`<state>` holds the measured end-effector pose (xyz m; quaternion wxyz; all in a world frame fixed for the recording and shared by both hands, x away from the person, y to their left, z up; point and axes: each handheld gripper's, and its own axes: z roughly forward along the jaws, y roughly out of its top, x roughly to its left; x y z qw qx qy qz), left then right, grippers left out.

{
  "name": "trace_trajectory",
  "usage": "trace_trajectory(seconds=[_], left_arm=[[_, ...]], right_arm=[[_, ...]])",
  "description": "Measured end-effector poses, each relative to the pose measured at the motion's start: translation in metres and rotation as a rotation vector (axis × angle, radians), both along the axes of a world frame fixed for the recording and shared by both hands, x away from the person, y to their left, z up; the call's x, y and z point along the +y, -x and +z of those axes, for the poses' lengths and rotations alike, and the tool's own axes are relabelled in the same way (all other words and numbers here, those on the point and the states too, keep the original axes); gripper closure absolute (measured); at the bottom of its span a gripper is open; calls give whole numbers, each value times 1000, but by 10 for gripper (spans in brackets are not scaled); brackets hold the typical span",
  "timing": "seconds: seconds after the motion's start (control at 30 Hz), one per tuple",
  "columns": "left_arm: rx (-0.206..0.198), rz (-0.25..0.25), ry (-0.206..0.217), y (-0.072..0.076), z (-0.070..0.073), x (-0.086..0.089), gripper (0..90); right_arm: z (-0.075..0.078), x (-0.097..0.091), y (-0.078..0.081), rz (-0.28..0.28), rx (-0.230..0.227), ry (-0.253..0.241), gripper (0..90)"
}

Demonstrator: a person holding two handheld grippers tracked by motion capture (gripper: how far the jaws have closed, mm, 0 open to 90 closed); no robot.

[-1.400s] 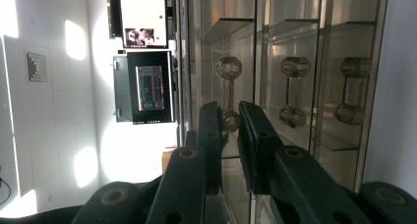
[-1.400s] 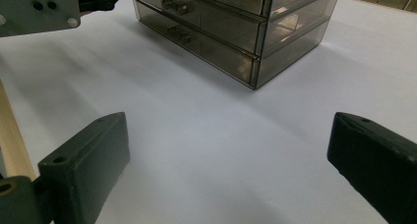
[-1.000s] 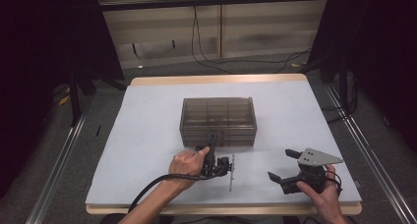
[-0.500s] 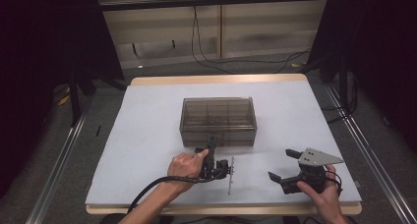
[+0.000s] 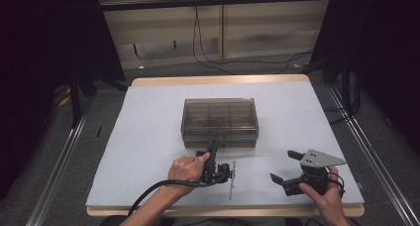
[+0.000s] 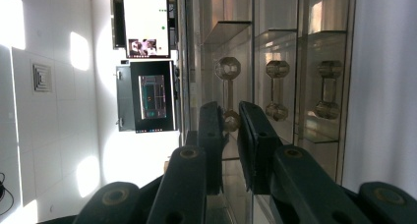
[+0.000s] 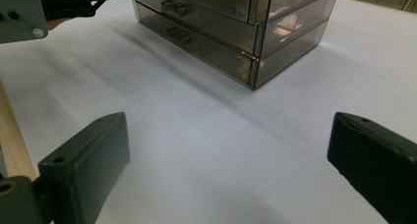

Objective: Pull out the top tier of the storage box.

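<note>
The drawer handle [image 6: 227, 94] sits on the near face of the smoky drawer box [image 5: 220, 122], its long axis running between the two pads. The left gripper [image 5: 213, 155] is pinched shut on it — a straight pull away from the box should open that drawer. The right gripper [image 5: 286, 167], jaws spread wide, idles well off the box's near right corner.

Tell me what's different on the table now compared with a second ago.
Nothing visibly changed. The left gripper stays clamped on a drawer handle at the front of the clear drawer box, and the drawer has not slid out. The right gripper still rests open on the white table cover near the front edge.
</note>
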<state>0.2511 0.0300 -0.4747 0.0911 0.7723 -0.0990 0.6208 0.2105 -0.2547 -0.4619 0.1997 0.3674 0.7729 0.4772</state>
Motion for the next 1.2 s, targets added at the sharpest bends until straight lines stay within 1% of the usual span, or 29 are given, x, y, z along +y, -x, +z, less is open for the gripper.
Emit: trace_trajectory(seconds=[0.1, 0.17, 0.2, 0.23, 0.3, 0.4, 0.43, 0.47, 0.5, 0.53, 0.57, 0.6, 0.63, 0.67, 0.7, 0.73, 0.77, 0.8, 0.83, 0.9, 0.93, 0.97, 1.0, 1.03, 1.07, 1.1, 1.13, 1.17, 1.2], left_arm=[[-17, -6, -6, 3, 0, 0, 810], [-8, -3, -6, 3, 0, 1, 810], [-13, -11, -8, 4, 0, 1, 810], [-11, -12, 1, 4, 0, 1, 810], [-6, -9, -6, 6, 0, 2, 810], [-2, -10, -1, 7, 0, 2, 810], [-2, -12, -3, 7, 0, 2, 810], [-12, -23, -2, 7, 1, 2, 809], [6, -15, 8, 7, 1, 3, 809], [15, -13, 21, 7, 2, 3, 808], [36, -17, 31, 7, 4, 4, 803], [36, -17, 31, 7, 4, 4, 794], [54, -20, 63, 7, 4, 5, 794], [76, -24, 81, 7, 5, 5, 775], [92, -20, 82, 7, 7, 5, 754], [99, -27, 107, 7, 7, 6, 734], [104, -40, 120, 7, 9, 5, 699], [134, -42, 153, 7, 10, 6, 686], [134, -42, 153, 7, 10, 6, 663], [177, -46, 192, 7, 14, 7, 648], [215, -43, 230, 6, 18, 8, 642], [215, -43, 230, 6, 18, 8, 640], [248, -52, 255, 5, 22, 10, 621], [248, -52, 255, 5, 22, 10, 612], [271, -49, 274, 5, 23, 10, 605], [301, -65, 291, 4, 25, 11, 587], [328, -64, 319, 4, 26, 12, 587], [345, -67, 335, 3, 29, 13, 570], [376, -92, 366, 1, 31, 13, 559]], right_arm=[[0, 0, 0, 0, 1, -1, 24], [0, 0, 0, 0, 0, 1, 24], [0, 0, 0, 1, 0, -1, 24], [0, 0, 0, 0, 0, -1, 24], [0, 0, 0, 0, 0, -1, 24], [0, 0, 0, 1, 0, 0, 24], [0, 0, 0, 0, 0, 0, 24], [0, 0, 0, 2, 0, -1, 24], [0, 0, 0, 2, 0, -1, 24], [0, 0, 0, 2, 0, 0, 24], [0, 0, 0, 1, 0, 0, 24], [0, 0, 0, 1, 0, 0, 24], [0, 0, 0, 0, 0, 0, 24], [0, 0, 0, 2, -1, 0, 24], [0, 0, 0, 2, 1, 0, 24], [0, 0, 0, 3, 1, 0, 24], [0, 0, 0, 2, 0, -1, 24], [0, 0, 0, 1, 0, -1, 24], [0, 0, 0, 1, 0, -1, 24], [0, 0, 0, 1, 0, -2, 24], [0, 0, 0, 7, -2, -5, 24], [0, 0, 0, 7, -2, -5, 24], [0, 0, 0, 7, -3, -4, 24], [0, 0, 0, 7, -3, -4, 24], [0, 0, 0, 6, -3, -4, 24], [0, 0, 0, 6, -3, -4, 24], [0, 0, 0, 6, -3, -4, 24], [0, 0, 0, 4, 1, -3, 24], [0, 0, 0, 3, 1, -1, 24]])
